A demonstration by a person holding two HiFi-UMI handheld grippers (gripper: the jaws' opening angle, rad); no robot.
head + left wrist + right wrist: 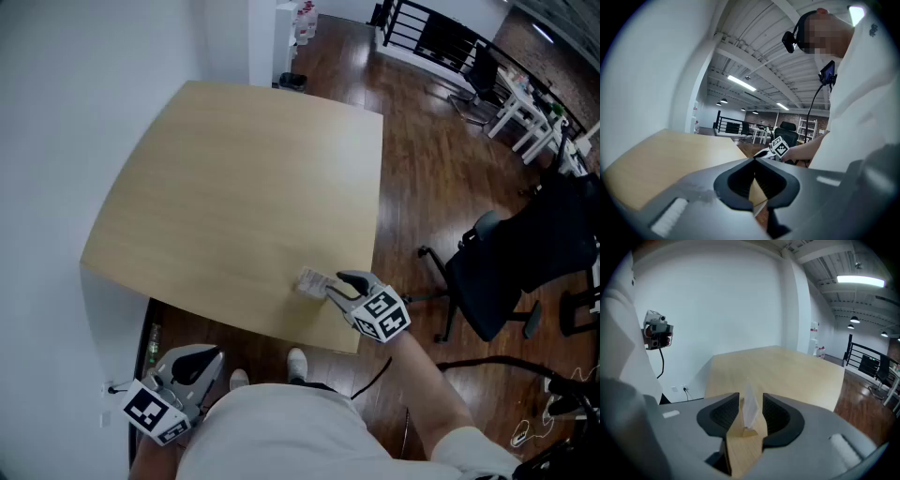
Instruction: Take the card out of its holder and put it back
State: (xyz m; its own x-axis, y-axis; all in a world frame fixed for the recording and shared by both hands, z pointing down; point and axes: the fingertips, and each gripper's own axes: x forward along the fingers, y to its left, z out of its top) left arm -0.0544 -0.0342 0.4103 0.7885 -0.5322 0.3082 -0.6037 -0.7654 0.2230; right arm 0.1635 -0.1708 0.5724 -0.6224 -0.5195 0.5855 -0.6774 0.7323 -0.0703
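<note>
Card (750, 414): upright in its holder (749, 431), near table (234, 187) edge.
Your right gripper (750, 398): jaws wide, astride Card, no contact.
Your left gripper (753, 161): jaws together, empty, off table.
Stage: fits pre-removal or post-return alike.

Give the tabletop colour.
The tabletop is pale tan wood; the head view shows it best.

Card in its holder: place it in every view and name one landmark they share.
Head view: the pale translucent card in its small wooden holder stands by the light wooden table near edge, at the right hand-held gripper tips.
Right gripper view: centre, between open jaws.
Left gripper view: not in it.
Shared landmark: that table.
</note>
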